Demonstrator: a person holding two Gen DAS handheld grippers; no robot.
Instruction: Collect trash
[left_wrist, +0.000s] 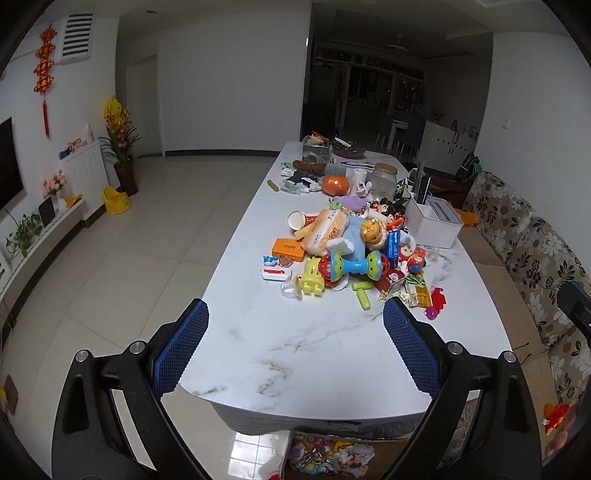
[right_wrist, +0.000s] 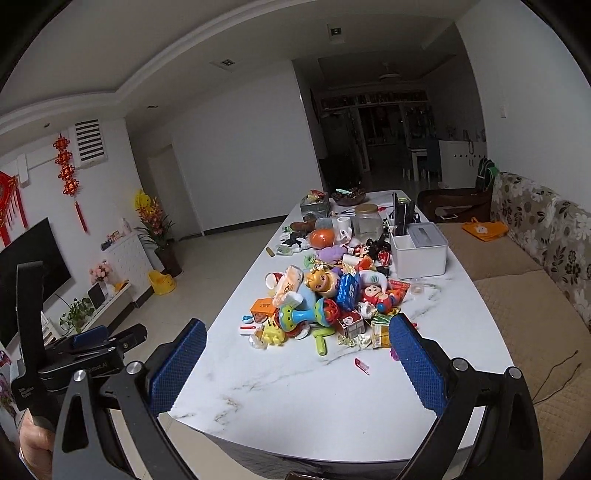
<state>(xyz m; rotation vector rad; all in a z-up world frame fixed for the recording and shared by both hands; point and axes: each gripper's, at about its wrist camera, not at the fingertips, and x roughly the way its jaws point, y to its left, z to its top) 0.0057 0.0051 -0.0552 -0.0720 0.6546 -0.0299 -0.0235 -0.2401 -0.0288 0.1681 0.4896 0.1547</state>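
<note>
A pile of toys mixed with wrappers and packets (left_wrist: 351, 251) lies on the middle of a white marble table (left_wrist: 295, 350); it also shows in the right wrist view (right_wrist: 325, 299). Crumpled snack wrappers (left_wrist: 410, 291) sit at the pile's near right edge, and a small red wrapper (right_wrist: 362, 365) lies alone nearer me. A tipped paper cup (left_wrist: 297, 220) lies at the pile's left. My left gripper (left_wrist: 295, 347) is open and empty above the table's near end. My right gripper (right_wrist: 295, 363) is open and empty, also short of the pile. The left gripper also shows at the left of the right wrist view (right_wrist: 92, 347).
A white storage box (left_wrist: 436, 221) stands right of the pile, with a jar (left_wrist: 384, 181), an orange ball (left_wrist: 334, 184) and bowls behind. A floral sofa (left_wrist: 535, 251) runs along the table's right. A box of toys (left_wrist: 332, 458) sits on the floor under the near edge.
</note>
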